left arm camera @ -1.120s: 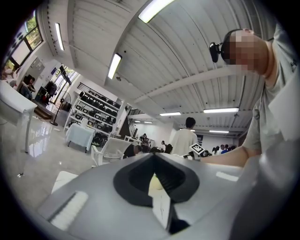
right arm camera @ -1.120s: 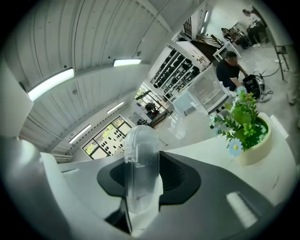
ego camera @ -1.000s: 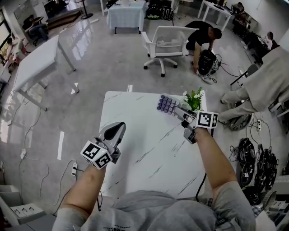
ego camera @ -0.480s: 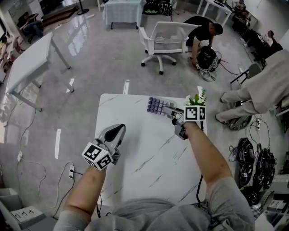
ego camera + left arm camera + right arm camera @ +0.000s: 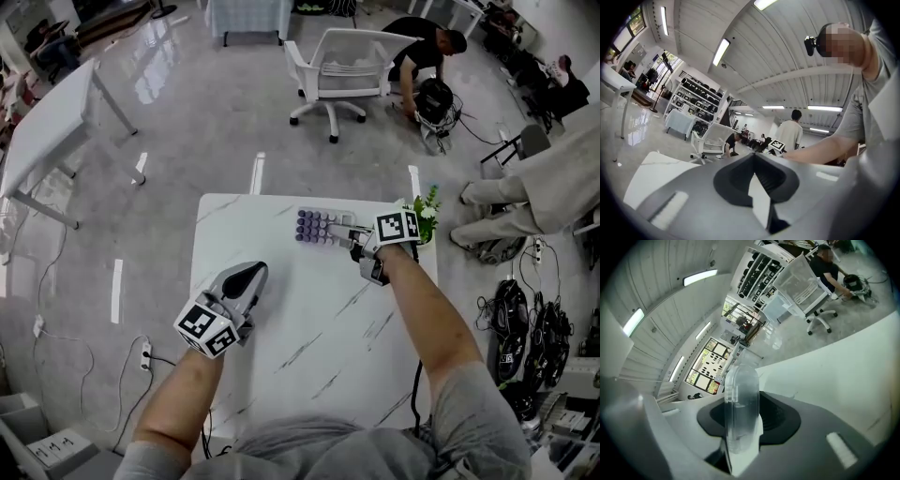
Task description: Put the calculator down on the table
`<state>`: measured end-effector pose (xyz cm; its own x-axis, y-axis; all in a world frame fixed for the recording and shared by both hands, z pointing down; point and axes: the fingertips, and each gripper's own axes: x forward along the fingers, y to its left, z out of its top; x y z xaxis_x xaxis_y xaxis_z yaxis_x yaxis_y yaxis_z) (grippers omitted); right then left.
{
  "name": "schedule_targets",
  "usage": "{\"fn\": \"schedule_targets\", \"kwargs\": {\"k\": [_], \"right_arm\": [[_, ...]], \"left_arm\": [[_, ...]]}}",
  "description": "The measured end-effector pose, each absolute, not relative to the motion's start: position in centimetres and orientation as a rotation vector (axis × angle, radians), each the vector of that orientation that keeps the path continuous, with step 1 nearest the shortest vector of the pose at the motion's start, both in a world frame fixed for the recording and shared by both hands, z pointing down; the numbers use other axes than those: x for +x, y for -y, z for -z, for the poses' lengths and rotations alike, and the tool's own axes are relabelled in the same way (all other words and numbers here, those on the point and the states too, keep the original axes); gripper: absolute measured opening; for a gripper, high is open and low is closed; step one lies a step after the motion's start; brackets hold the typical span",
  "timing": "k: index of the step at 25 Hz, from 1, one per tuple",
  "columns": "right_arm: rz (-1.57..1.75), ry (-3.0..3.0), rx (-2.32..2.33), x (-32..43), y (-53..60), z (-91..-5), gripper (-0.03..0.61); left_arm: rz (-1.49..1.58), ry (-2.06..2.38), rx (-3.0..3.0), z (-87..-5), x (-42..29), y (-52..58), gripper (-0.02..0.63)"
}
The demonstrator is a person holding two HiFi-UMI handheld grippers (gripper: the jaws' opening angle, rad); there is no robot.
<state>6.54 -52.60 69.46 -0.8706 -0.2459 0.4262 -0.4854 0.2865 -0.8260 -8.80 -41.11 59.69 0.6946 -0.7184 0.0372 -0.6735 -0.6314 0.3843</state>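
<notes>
A calculator (image 5: 319, 227) with rows of purple keys is held over the far part of the white marble table (image 5: 309, 328). My right gripper (image 5: 354, 236) is shut on its right end. In the right gripper view the calculator (image 5: 740, 404) shows edge-on as a clear, pale slab clamped between the jaws, tilted down towards the table (image 5: 834, 380). Whether it touches the tabletop I cannot tell. My left gripper (image 5: 248, 275) hangs over the table's left side, shut and holding nothing. In its own view the left gripper (image 5: 753, 157) points level across the table (image 5: 651, 173).
A small green plant (image 5: 427, 211) stands at the table's far right corner, close to my right hand. Beyond the table are a white office chair (image 5: 347, 70) and a crouching person (image 5: 427, 56). Another person's legs (image 5: 497, 220) are to the right, with cables on the floor.
My right gripper has carried the calculator left and downward, nearer the far middle of the table. The left gripper has sunk a little and drifted slightly right.
</notes>
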Motion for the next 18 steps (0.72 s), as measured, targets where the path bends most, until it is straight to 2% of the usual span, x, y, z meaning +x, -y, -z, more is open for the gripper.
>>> {"fn": "schedule_targets", "kwargs": {"k": [10,18], "right_arm": [[-1.714,2.25,0.643,6.7,53.7,-72.4,0.127],[-1.552,2.17,0.773,7.7,54.8,-74.0,0.171]], "left_arm": [[0.172,1.078,2.507,-61.2,-8.8,42.2,0.061],[0.176,1.07,2.491,-61.9,-8.8,42.0,0.061]]}}
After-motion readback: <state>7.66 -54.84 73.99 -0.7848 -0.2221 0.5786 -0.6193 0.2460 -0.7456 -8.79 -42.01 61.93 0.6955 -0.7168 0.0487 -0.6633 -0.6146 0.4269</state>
